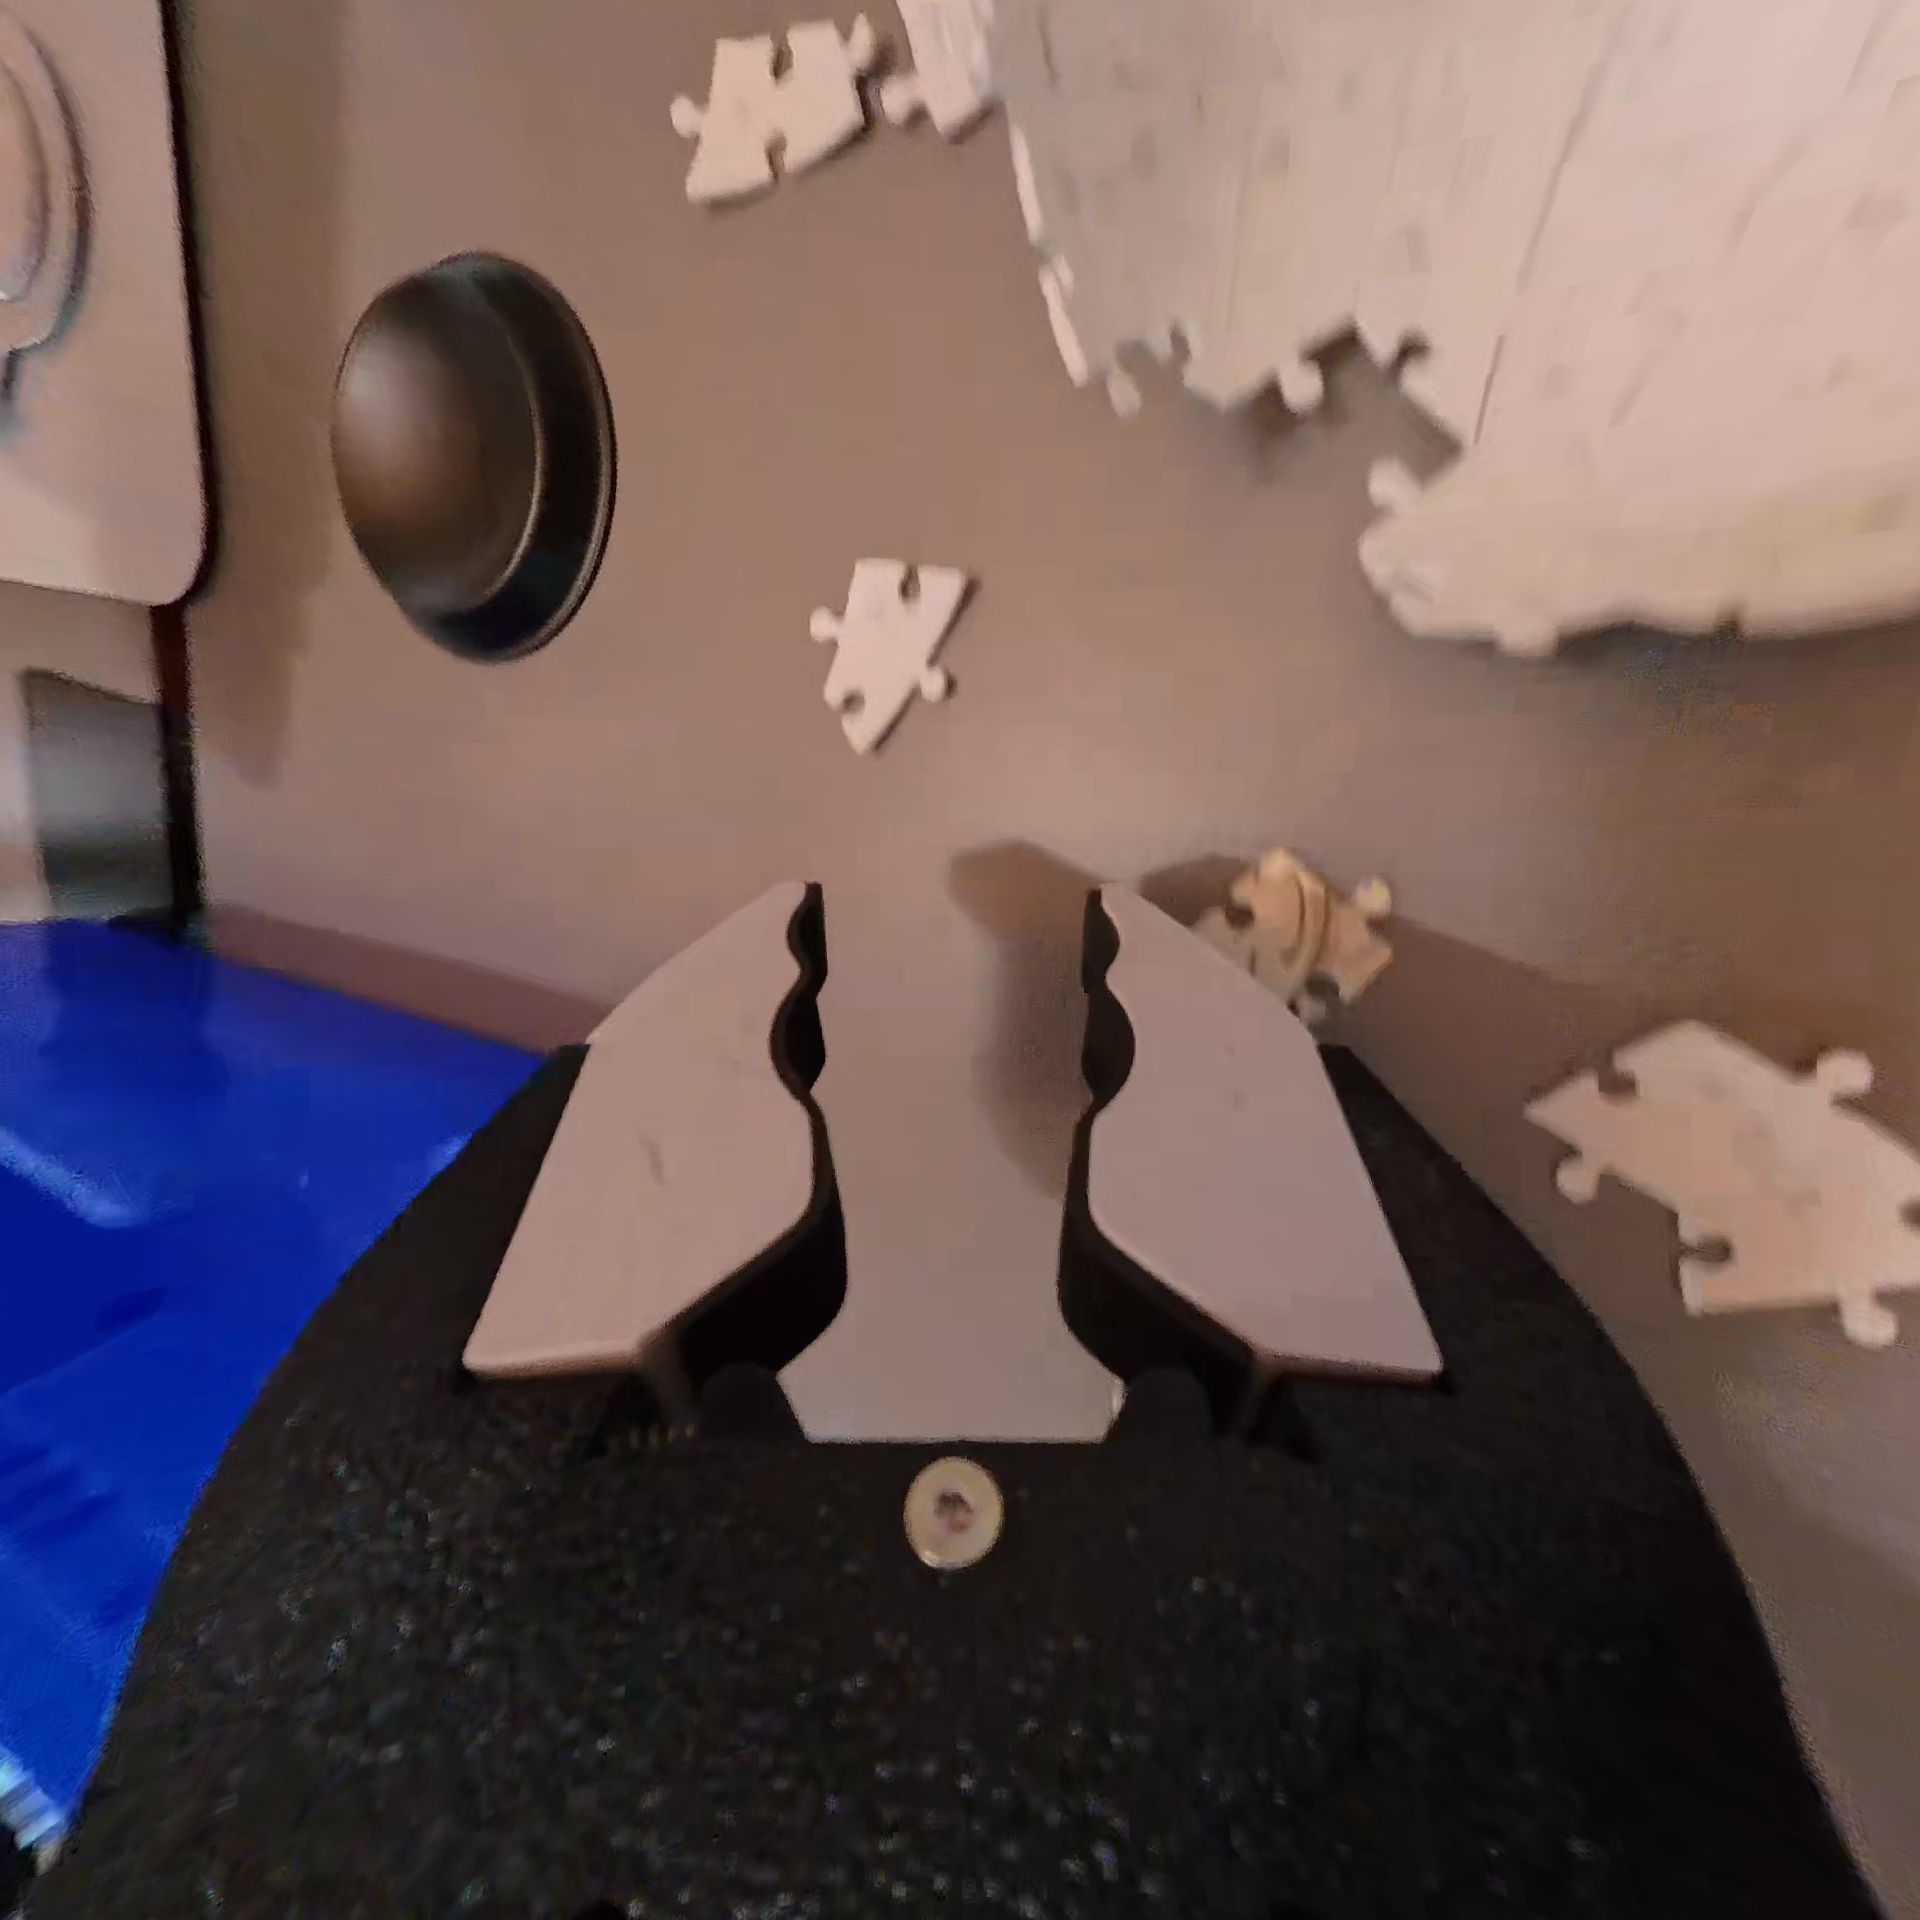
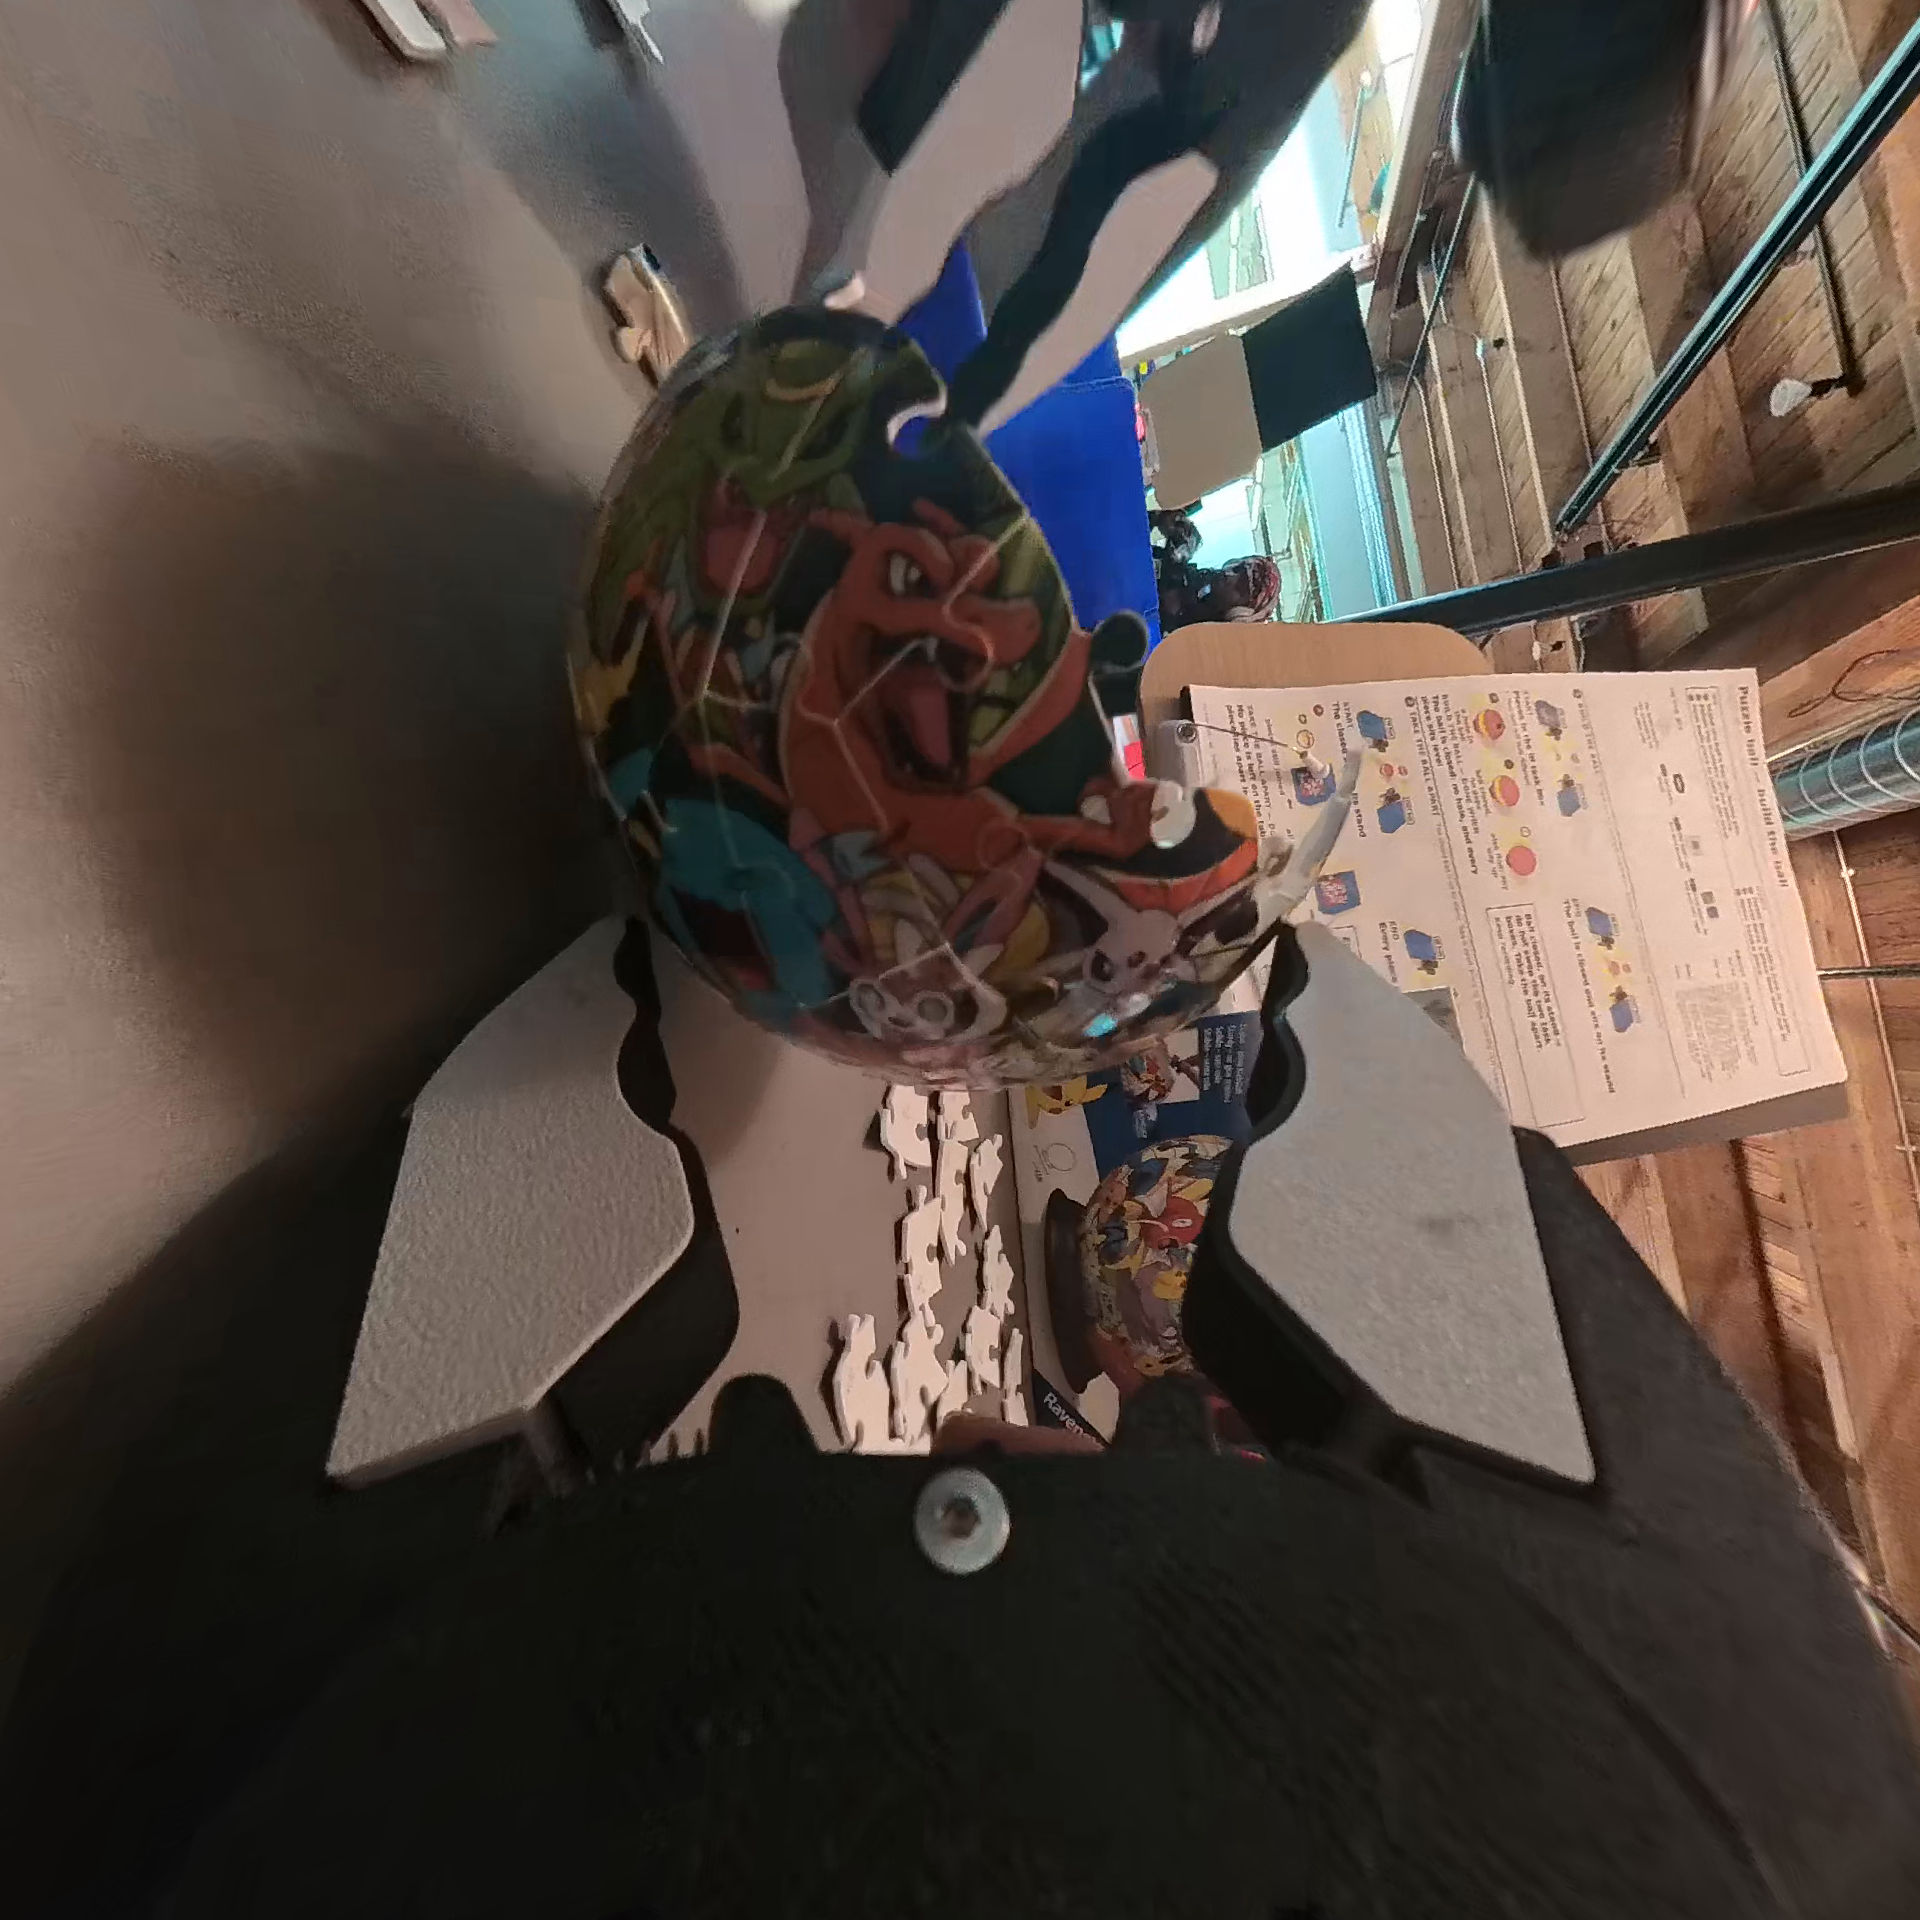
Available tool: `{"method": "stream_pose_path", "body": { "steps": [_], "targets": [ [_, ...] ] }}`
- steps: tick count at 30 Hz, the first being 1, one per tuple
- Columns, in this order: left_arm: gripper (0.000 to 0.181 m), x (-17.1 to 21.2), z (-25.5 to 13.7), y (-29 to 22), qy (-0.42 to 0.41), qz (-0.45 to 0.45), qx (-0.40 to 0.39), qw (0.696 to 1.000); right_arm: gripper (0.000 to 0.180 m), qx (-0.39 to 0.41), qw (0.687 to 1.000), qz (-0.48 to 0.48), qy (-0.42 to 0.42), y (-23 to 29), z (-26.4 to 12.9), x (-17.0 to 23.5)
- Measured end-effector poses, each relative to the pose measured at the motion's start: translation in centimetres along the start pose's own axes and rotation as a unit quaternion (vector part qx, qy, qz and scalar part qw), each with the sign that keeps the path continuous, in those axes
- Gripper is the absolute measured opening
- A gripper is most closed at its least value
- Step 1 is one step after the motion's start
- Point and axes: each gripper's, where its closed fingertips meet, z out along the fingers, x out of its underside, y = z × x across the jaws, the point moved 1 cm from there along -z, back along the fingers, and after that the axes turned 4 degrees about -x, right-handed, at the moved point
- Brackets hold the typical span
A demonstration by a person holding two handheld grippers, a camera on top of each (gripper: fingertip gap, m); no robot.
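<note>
Right gripper (image 2: 961,945) spread wide, cradling the partly built puzzle ball (image 2: 862,707) at its 12 o'clock, firm contact unclear; left gripper (image 1: 951,904) part-open, empty, loose puzzle piece (image 1: 891,649) at 12 o'clock; keep ball steady.

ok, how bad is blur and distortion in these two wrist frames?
Left wrist view: motion blur smears the white puzzle shell and blue box; loose piece fairly crisp. Right wrist view: puzzle ball readable, top blurred, fisheye bends the rails, heavy shadow on the table.
</note>
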Motion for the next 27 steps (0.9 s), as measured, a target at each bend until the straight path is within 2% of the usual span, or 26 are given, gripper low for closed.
{"method": "stream_pose_path", "body": {
  "steps": [7, 12, 16, 21, 25, 27],
  "targets": [
    [0.045, -2.6, 3.7, 0.7, -0.048, -0.104, 0.129, 0.985, 0.108, 0.001, 1.000, 0.007, 0.001, 0.0, 0.1, 0.2],
    [0.038, -2.6, 4.5, 0.7, -0.041, -0.106, 0.150, 0.982, 0.108, 0.002, 1.000, 0.010, -0.001, 0.0, 0.1, 0.2],
    [0.039, -1.6, 2.3, 0.9, -0.038, -0.106, 0.132, 0.985, 0.108, 0.002, 1.000, 0.012, -0.003, 0.0, 0.1, 0.2],
    [0.036, 0.4, -1.3, -3.6, -0.049, -0.008, 0.164, 0.985, 0.108, 0.002, 1.000, 0.012, -0.006, 0.0, 0.1, 0.1],
    [0.040, 1.9, -1.1, -4.9, 0.018, 0.088, 0.135, 0.987, 0.109, 0.002, 1.000, 0.012, -0.009, 0.0, 0.1, -0.1],
    [0.039, 1.3, -0.8, -5.1, 0.014, 0.111, 0.136, 0.984, 0.109, 0.003, 1.000, 0.012, -0.010, 0.0, 0.1, -0.1]
  ]
}}
